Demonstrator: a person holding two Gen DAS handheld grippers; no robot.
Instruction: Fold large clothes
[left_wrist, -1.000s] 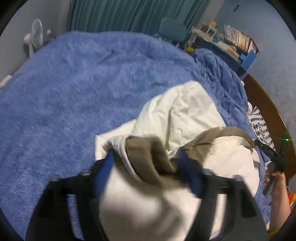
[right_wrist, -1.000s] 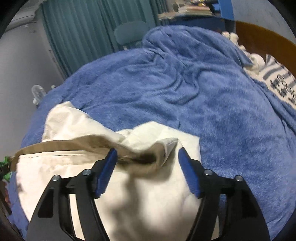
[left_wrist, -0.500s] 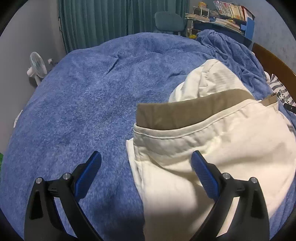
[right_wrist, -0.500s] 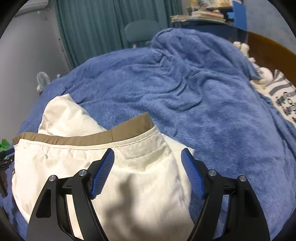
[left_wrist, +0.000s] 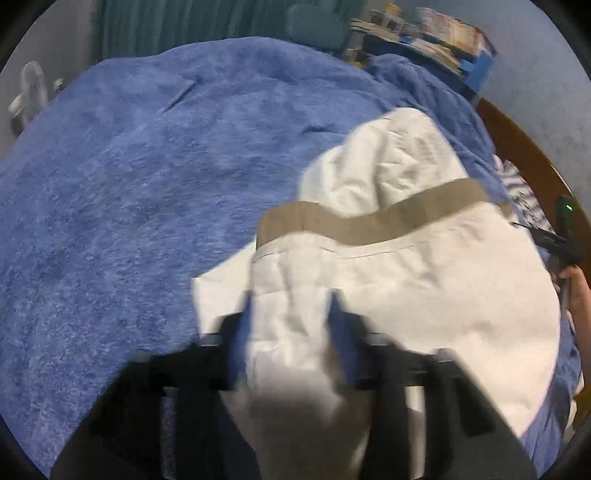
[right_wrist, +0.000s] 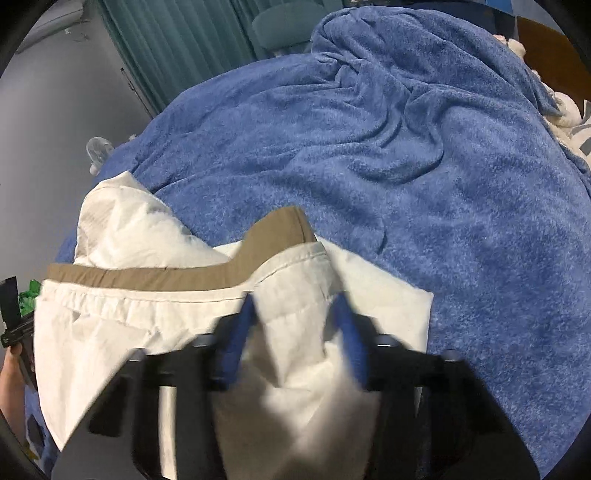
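Cream garment (left_wrist: 424, 288) with tan waistband (left_wrist: 369, 221) lying partly folded on blue blanket (left_wrist: 147, 184), low and right of centre in left wrist view, low and left in right wrist view (right_wrist: 129, 332). Waistband (right_wrist: 166, 275) running across the upper edge, another cream layer bunched behind it at 12 o'clock. Left gripper (left_wrist: 291, 310) motion-blurred, fingers narrowed around a raised ridge of cream cloth, clenched on the garment near its left edge. Right gripper (right_wrist: 295, 314) likewise blurred, blue pads (right_wrist: 236, 332) pinching a fold of the garment just below the waistband's right end. Each gripper visible in the other's view: right one at 3 o'clock (left_wrist: 565, 236) with a green light, held in a bare hand (left_wrist: 580, 295); left one at 9 o'clock (right_wrist: 14, 325). Blanket covering the whole bed, rumpled into folds at 1 o'clock in right wrist view. Around it: teal curtain (right_wrist: 184, 37) and chair (right_wrist: 277, 26) at 12 o'clock, small fan (left_wrist: 33, 92) at 10 o'clock, shelf of books (left_wrist: 443, 37) at 1 o'clock, wooden headboard (left_wrist: 517, 147) and striped cloth (left_wrist: 517, 184) at 3 o'clock. No containers seen.
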